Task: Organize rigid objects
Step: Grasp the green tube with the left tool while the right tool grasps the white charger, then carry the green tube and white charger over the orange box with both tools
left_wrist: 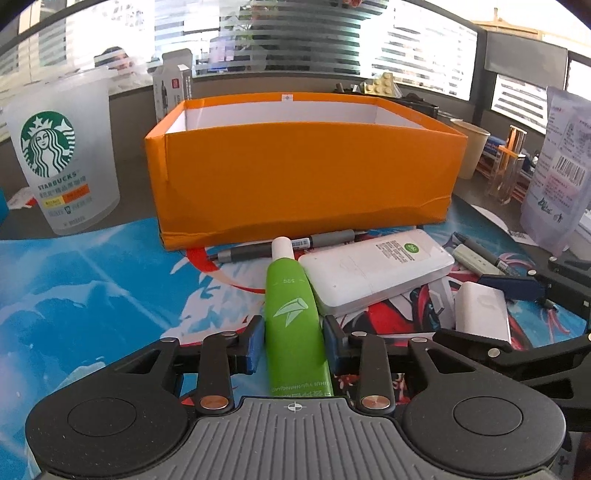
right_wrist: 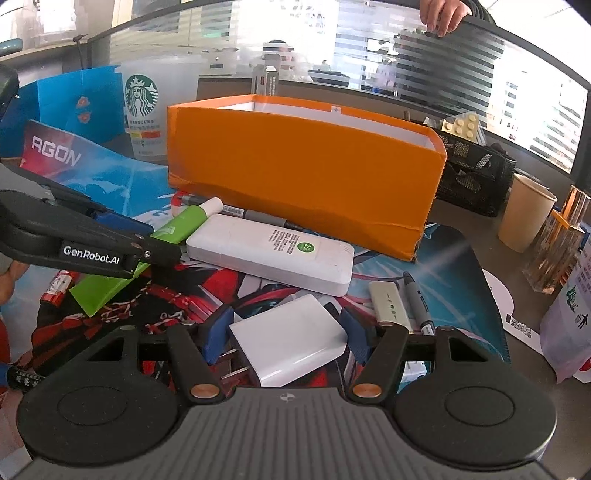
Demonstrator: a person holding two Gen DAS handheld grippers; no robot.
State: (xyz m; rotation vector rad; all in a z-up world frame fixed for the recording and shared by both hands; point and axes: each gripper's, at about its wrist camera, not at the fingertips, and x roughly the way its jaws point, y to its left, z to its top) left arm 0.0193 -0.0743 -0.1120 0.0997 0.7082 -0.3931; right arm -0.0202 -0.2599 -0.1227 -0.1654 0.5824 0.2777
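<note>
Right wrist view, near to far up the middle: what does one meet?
Right claw around the white charger → white power bank → grey pen → orange box.

Pretty clearly an office. Behind the tabletop (right_wrist: 476, 254) there's a long glass partition with frosted stripes (left_wrist: 295, 33), and you can make out a person (left_wrist: 116, 61) sitting on the other side of it, plus someone's hand (right_wrist: 441, 14) resting on top of a dark divider. The work surface is covered by a big printed gaming desk mat (left_wrist: 92, 288) with AGON lettering, typical desk setup stuff. Around it sit a Starbucks plastic cup (left_wrist: 61, 155), a paper cup (right_wrist: 524, 218), a black mesh desk organizer (right_wrist: 476, 177) and marker pens (right_wrist: 417, 306). Bright daylight comes through windows with blinds (left_wrist: 517, 99) off to the side.
</note>
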